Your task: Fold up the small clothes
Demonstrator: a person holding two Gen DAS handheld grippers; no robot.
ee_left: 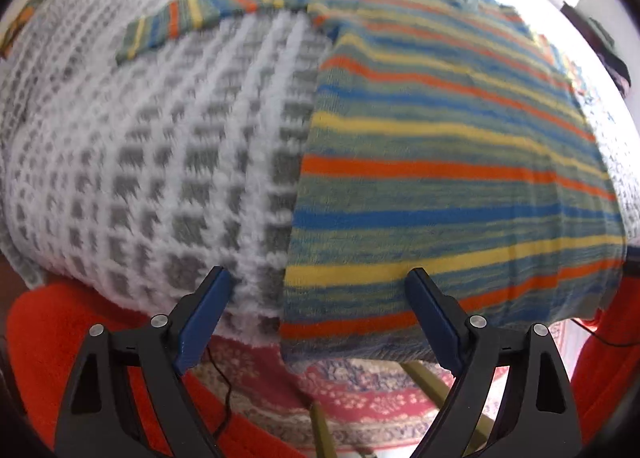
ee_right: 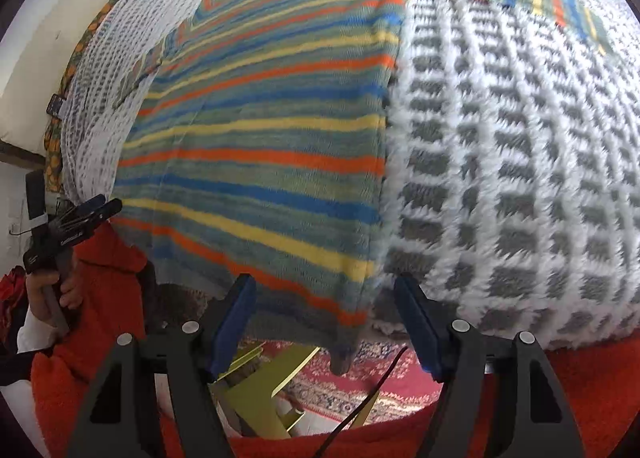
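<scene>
At the near edge of the bed, the left hand-held gripper (ee_left: 318, 314) stands wide open over the hem corner of the striped jumper (ee_left: 440, 162); nothing is between its pads. The right hand-held gripper (ee_right: 324, 322) is about half open, straddling the opposite hem corner, which hangs between its fingers; the pads do not appear to press on it. The jumper lies flat, face up, on a grey-and-white checked blanket (ee_left: 140, 178), hem overhanging the near edge, one sleeve (ee_left: 180, 22) stretched out sideways.

Judgement: the step in hand is seizing both hem corners. Each gripper should take both fabric layers well in from the edge and leave the fluffy blanket out; then lift together, evenly, so the stripes stay aligned.

Count: one jumper; one blanket; two grippers; one outstretched sleeve plainly visible, the other unclear.
</scene>
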